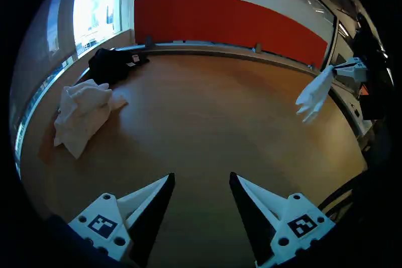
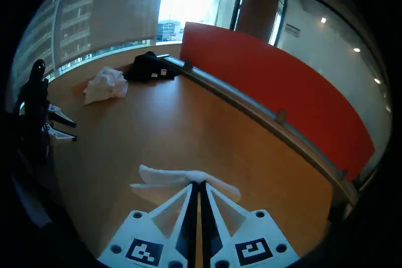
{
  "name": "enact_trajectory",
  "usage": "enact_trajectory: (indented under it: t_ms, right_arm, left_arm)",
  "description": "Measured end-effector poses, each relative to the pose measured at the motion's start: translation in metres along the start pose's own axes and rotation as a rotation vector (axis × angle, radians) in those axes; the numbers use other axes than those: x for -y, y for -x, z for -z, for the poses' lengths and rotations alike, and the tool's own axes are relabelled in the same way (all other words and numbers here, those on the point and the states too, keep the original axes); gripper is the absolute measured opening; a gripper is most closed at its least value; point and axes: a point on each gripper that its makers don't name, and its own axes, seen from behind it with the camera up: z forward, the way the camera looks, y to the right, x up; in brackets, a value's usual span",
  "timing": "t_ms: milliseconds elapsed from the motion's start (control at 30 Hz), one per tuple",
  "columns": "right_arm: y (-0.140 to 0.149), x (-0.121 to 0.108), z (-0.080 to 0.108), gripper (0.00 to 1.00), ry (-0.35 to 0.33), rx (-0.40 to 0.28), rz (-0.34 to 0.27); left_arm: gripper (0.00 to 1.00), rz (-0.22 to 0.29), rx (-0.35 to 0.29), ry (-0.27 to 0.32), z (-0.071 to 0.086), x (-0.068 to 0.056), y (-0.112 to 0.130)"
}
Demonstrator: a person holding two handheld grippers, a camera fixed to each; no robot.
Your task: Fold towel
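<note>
My right gripper (image 2: 198,185) is shut on a small white towel (image 2: 171,176), which spreads out past the fingertips above the wooden table (image 2: 201,127). In the left gripper view the same towel (image 1: 314,96) hangs limp from the right gripper (image 1: 333,69) at the far right, lifted off the table (image 1: 211,117). My left gripper (image 1: 201,178) stands open over the table's near part with nothing between its fingers. In the right gripper view the left gripper (image 2: 75,132) is at the left edge, held by a person in dark clothing (image 2: 32,107).
A heap of crumpled white towels (image 1: 80,112) (image 2: 105,84) lies at the table's far left. Behind it sits a black bundle (image 1: 113,63) (image 2: 148,69). A red partition (image 1: 226,21) (image 2: 281,82) with a metal rail runs along the far edge. Windows are beyond.
</note>
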Motion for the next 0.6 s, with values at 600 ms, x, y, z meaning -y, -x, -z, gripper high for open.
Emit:
enact_trajectory:
  t_ms: [600]
  right_arm:
    - [0.076, -0.11, 0.044, 0.03, 0.06, 0.048, -0.08]
  left_arm:
    - [0.8, -0.031, 0.019, -0.019, -0.009, -0.016, -0.008]
